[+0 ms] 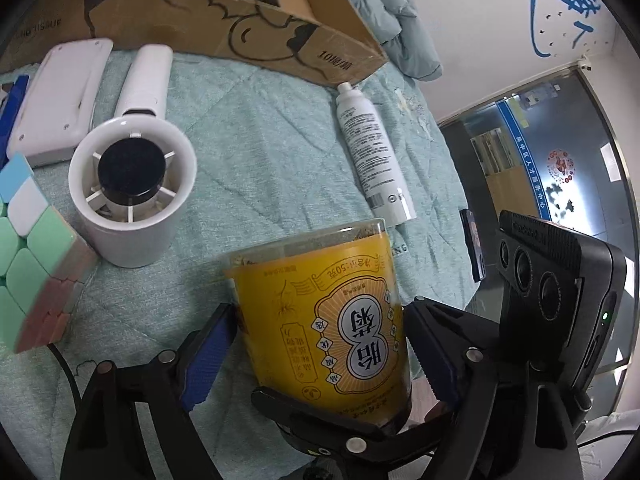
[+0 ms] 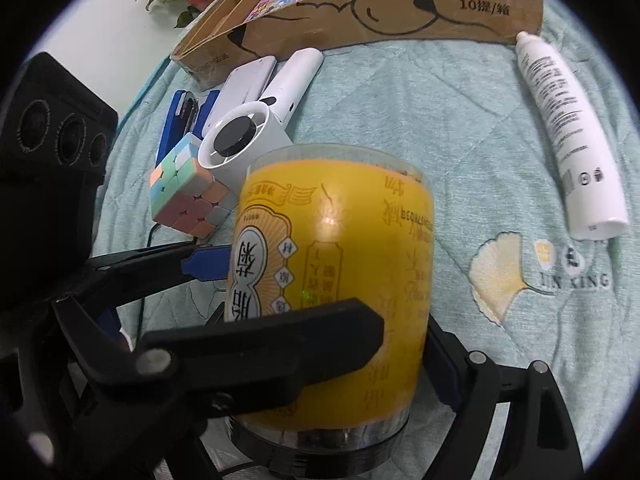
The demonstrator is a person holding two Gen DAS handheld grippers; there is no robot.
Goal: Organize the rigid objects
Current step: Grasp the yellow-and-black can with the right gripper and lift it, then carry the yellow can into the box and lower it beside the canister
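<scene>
Jaws of both the left gripper (image 1: 320, 356) and right gripper (image 2: 332, 340) clamp the yellow jar (image 1: 332, 320), upside down, long axis roughly vertical.

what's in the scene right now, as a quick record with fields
surface: pale green quilt
item in hand: yellow-labelled jar, label upside down
left gripper: pads pressed on the jar's sides
right gripper: fingers flank the same jar, grip unclear
on quilt: white spray bottle, white handheld fan, pastel cube
at far edge: open cardboard box, some items inside
</scene>
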